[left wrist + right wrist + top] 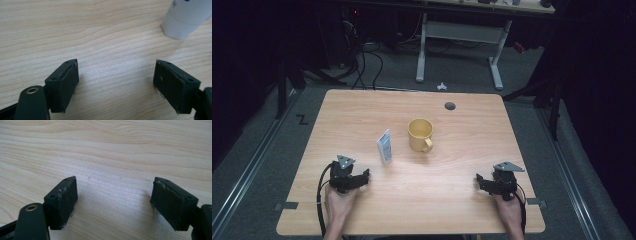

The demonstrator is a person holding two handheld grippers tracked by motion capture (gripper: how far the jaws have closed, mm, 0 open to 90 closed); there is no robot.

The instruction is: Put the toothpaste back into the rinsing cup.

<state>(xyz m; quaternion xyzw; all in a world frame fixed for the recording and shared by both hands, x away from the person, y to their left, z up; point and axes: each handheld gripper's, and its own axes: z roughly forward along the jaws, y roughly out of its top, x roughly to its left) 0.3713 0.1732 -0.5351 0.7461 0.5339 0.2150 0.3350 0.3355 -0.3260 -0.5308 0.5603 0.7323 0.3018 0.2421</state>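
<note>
a: where was the white tube [384, 146] when i paused?

b: left of centre in the high view, lying on the worktop [452, 200], its long axis running from lower right up to upper left, just beside the yellow mug [420, 134]. in the left gripper view its rounded end sat in the upper right corner.

a: and the grippers?

b: i had the left gripper [362, 177] released, jaws wide over bare wood, aimed toward the tube, probably to line up a grasp. the right gripper [482, 181] was released too, resting at lower right, well apart.

The high view looks down and forward over the whole table [452, 200]; both gripper views sit close above its wood between spread jaws.
</note>
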